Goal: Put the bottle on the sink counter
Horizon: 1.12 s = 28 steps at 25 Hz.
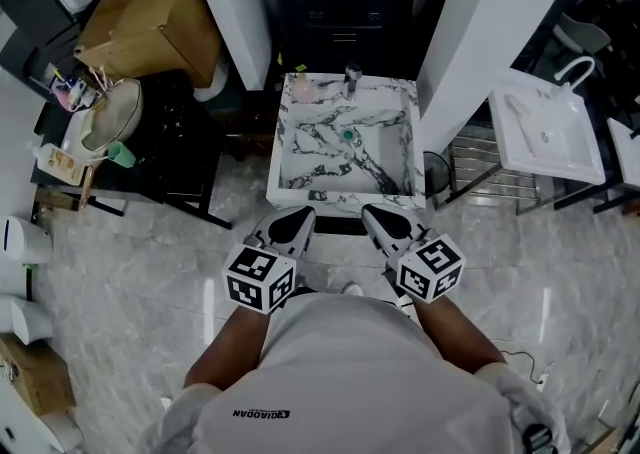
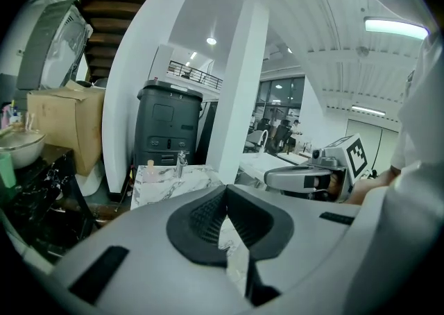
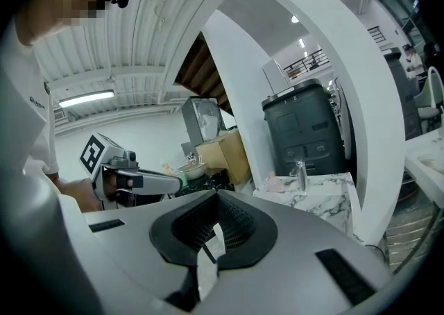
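2 grippers hang side by side before our chest in the head view, the left gripper and the right gripper. Both point toward the near rim of the marble sink and stay apart from it. From above we cannot read the jaws, but each gripper's own view settles it. On both, the ribbed pads meet at the tips with nothing between them, so both are closed and empty.

The small pink bottle stands on the sink's back ledge at the rear left corner. It is just left of the chrome tap and well apart from either gripper.

Only the head view shows us the inside of the basin, with its teal drain, and a white washbasin off to the right. The gripper views give us what the head view flattens: the upright front of the dark grey unit behind the sink, and a ceiling light strip. The left gripper view also catches the cardboard box and a bowl at the left. In the right gripper view we see that same box beyond the other gripper.
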Motion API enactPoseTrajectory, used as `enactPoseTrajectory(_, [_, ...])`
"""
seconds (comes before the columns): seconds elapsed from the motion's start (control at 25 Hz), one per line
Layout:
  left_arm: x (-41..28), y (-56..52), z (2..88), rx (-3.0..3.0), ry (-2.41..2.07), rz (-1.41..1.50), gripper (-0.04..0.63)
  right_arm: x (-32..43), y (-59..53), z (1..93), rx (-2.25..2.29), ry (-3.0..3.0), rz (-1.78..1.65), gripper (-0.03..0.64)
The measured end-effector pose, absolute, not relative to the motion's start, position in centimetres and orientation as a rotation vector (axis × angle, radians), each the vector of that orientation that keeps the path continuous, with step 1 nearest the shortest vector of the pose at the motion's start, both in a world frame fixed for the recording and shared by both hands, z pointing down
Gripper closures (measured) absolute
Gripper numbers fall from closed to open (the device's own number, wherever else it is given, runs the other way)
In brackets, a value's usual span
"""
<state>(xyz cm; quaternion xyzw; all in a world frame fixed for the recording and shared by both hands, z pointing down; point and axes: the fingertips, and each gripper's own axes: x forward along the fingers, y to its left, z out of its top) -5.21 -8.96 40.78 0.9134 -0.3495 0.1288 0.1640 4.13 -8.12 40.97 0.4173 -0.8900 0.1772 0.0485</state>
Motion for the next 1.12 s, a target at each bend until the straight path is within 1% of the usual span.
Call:
enactPoseTrajectory(0.36, [-8.1,-10.7,40.6,2.638,-0.971,0.393,0.581,1.5,-9.5,40.8,1.333,-2.69,0.517,0.577])
enactPoseTrajectory(1.12, [-10.0,-10.4,40.4,2.68,-0.904,0.413,0.581,-0.6,-9.1,40.6,1.378,-2.662,0.518,0.577])
